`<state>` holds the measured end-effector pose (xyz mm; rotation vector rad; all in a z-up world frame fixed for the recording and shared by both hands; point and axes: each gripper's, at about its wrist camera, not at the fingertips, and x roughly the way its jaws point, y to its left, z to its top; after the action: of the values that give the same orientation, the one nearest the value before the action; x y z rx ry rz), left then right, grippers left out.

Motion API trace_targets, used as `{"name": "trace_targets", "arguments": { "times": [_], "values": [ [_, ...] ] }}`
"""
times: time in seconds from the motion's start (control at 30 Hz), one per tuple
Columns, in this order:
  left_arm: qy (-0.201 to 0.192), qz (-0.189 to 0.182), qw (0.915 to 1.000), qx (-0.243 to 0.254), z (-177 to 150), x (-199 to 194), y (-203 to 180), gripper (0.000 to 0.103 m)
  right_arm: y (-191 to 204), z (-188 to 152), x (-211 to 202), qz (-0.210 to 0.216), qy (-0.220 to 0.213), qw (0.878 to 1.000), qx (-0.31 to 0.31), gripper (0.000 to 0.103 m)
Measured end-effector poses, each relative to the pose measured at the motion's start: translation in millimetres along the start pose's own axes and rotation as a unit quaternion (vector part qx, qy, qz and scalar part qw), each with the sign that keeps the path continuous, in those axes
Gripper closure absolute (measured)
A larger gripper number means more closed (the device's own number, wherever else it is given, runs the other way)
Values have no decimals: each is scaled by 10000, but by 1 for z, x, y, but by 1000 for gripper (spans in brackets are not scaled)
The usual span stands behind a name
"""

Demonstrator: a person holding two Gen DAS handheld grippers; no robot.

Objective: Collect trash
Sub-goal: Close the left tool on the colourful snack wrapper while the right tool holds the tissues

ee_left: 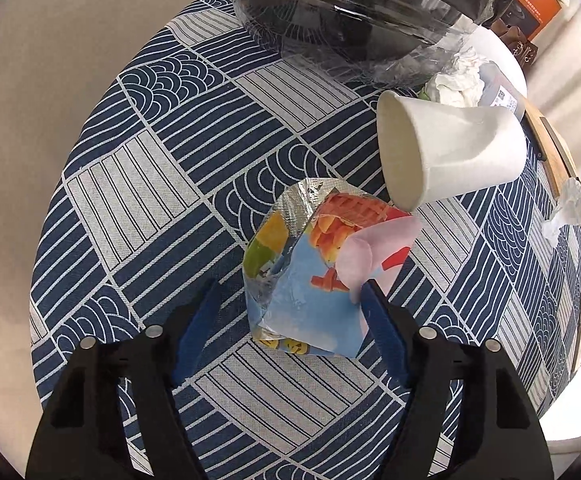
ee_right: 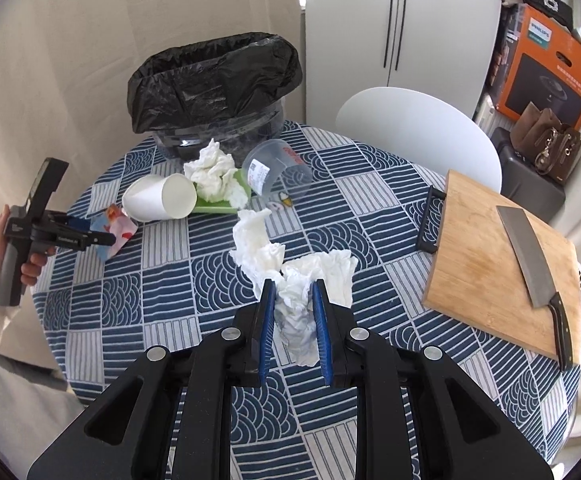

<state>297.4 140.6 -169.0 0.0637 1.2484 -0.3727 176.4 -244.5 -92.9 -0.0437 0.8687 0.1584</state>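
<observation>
Pinching a crumpled white tissue [ee_right: 296, 316] between its two blue pads, the right claw [ee_right: 293, 292] is nearly closed and is holding the wad above the patterned desk [ee_right: 370, 208]. At two o'clock from it a cleaver [ee_right: 530, 262] is lying on a wooden cutting board [ee_right: 478, 264]. Toward eleven o'clock a white paper cup [ee_right: 160, 197] is lying on its side just beside a green tray [ee_right: 218, 204] that is carrying more tissues [ee_right: 214, 174], and a clear plastic cup [ee_right: 276, 170] is tipped over at twelve. Behind these, a bin lined with a black bag [ee_right: 214, 80] is standing at the far edge.

At nine o'clock the left claw [ee_left: 290, 300] is spread wide around a colourful foil wrapper [ee_left: 318, 268]; its right pad is touching the wrapper, its left pad is apart. The wrapper is lying on the desk, touching the paper cup's rim at one o'clock.
</observation>
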Motion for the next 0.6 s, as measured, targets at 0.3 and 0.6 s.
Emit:
{"name": "trace_targets", "arguments": {
  "times": [0.3, 0.6],
  "values": [
    [-83, -424, 9988, -250, -3, -17, 10, 84, -13, 0, -8, -88, -137, 9999, 25, 85],
    [-365, -48, 9993, -59, -26, -55, 2, 86, -20, 5, -11, 225, -343, 9991, -76, 85]
  ]
}}
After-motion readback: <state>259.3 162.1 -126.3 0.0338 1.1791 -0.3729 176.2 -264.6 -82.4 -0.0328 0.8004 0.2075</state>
